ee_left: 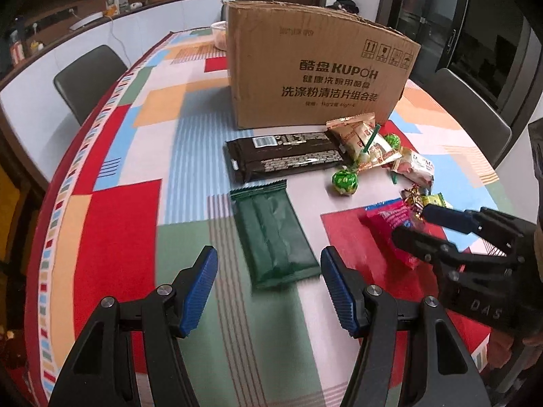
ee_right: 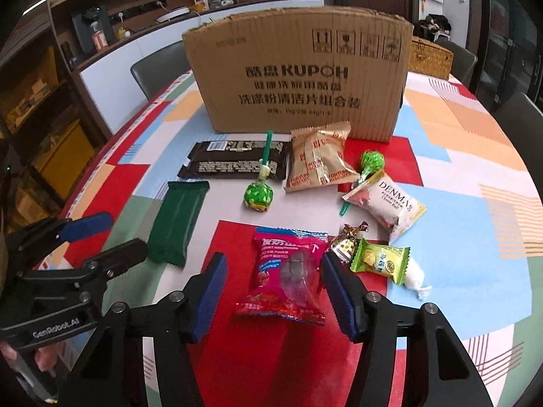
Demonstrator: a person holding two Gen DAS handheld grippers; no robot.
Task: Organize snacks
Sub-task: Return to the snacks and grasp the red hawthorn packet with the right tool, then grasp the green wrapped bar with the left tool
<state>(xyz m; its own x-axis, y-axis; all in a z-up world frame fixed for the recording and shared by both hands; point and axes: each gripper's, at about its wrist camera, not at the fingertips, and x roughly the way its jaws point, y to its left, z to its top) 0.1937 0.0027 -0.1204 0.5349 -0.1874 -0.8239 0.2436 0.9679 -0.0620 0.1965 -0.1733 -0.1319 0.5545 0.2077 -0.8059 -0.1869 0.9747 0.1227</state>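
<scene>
Left wrist view: the left gripper (ee_left: 269,283) hangs with its fingers wide above the near end of the dark green packet (ee_left: 276,239), gripping nothing; right wrist view: the right gripper (ee_right: 273,286) has its fingers spread either side of the pink snack bag (ee_right: 288,274), not pressing it; both packets lie flat on the patterned bench (ee_right: 475,183), before the cardboard box (ee_right: 298,78).

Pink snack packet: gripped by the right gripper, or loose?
Loose. Pink snack packet lies flat on the tablecloth between the right gripper's open blue pads, gaps both sides.
</scene>
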